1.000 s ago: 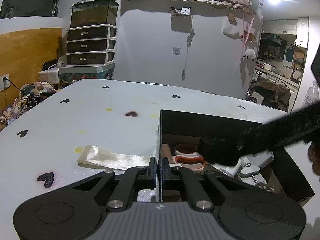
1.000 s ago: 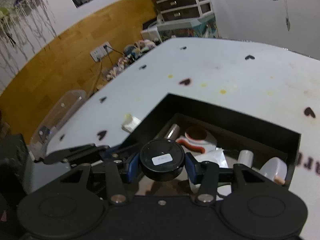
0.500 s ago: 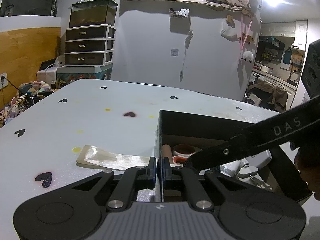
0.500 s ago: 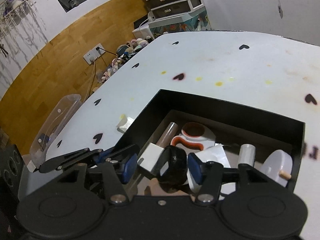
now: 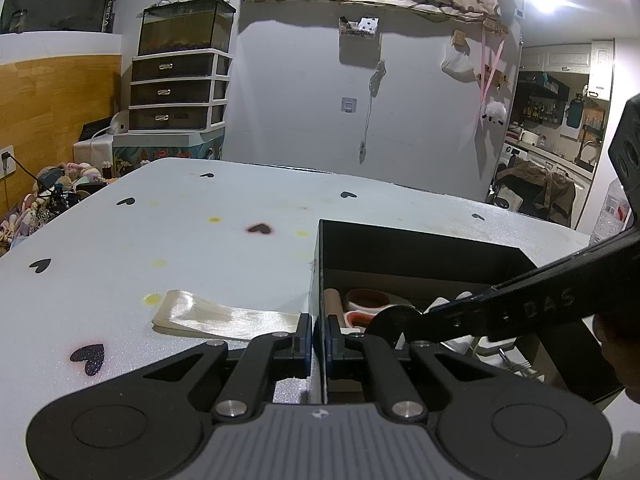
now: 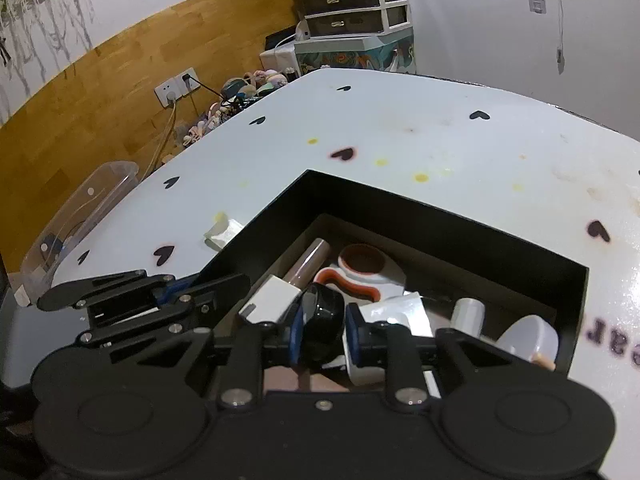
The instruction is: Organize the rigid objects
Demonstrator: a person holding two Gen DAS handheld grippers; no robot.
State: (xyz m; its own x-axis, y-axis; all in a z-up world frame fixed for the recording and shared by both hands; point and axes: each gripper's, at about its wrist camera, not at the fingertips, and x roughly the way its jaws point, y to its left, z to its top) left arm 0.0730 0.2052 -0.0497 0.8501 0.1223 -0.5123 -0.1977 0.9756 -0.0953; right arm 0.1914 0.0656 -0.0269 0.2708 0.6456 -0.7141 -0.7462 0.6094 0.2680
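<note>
1. Broadly spread under everything: white table [image 5: 200,240], dotted with black hearts and yellow spots. Far corner and wooden wall panel met only in the right wrist view; doorway to a kitchen only in the left wrist view.
2. Next in bulk: black box [image 6: 440,232], open-topped, resting on the table. Looked into from above by the right wrist view, with its floor laid bare; seen from the left wrist view at a low angle, mostly as dark walls.
3. Clamped on the box's near-left wall: left gripper [image 5: 317,334], nearly closed, one pad outside the wall and one inside. Shown from the side in the right wrist view, biting the same rim.
4. Dipped into the box: right gripper [image 6: 323,332], jaws closing, blue pads close against either side of the black round jar [image 6: 322,316]. From the left wrist view, only a dark arm across the box, the jar hidden.
5. Flat on the table, just left of the box: shiny ribbon strip [image 5: 224,316], full length in the left wrist view, only one end in the right.
6. Inside the box, beyond the jar: brown tube [image 6: 308,260], white and orange piece [image 6: 360,276], white block [image 6: 272,300].
7. Smallest, toward the box's right end: clear cup [image 6: 468,316], absent from the left wrist view.
</note>
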